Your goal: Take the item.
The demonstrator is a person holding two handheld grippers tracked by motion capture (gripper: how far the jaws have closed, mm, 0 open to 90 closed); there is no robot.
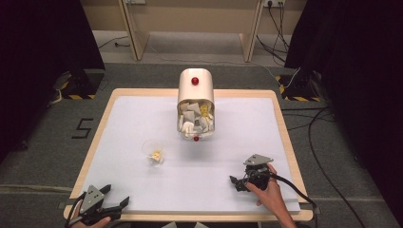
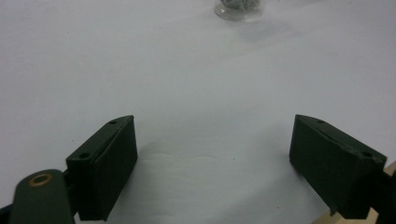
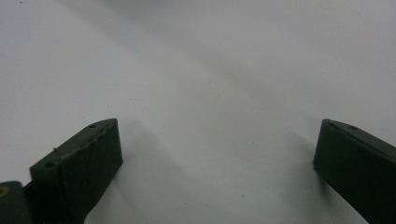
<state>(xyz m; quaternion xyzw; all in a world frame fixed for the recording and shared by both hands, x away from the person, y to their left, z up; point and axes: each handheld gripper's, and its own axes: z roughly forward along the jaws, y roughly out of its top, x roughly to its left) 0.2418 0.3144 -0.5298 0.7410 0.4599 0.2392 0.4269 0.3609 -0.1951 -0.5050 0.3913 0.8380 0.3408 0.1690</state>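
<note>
I see a cream dispenser (image 1: pixel 195 102) full of white and yellow pieces standing at the counter's (image 1: pixel 142 190) middle, toward the far edge. A clear cup (image 1: pixel 154 152) with a yellow piece sits just in front and left of it, nothing blocking it. My left gripper (image 1: pixel 113 198) rests at the near left corner, jaws wide apart and empty. My right gripper (image 1: pixel 236 183) lies near the near right corner, also spread wide, holding nothing.

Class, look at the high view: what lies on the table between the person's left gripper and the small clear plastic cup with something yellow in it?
Nothing: between the left gripper and the small clear plastic cup is bare white tabletop, seen in the high view and the left gripper view.
</note>
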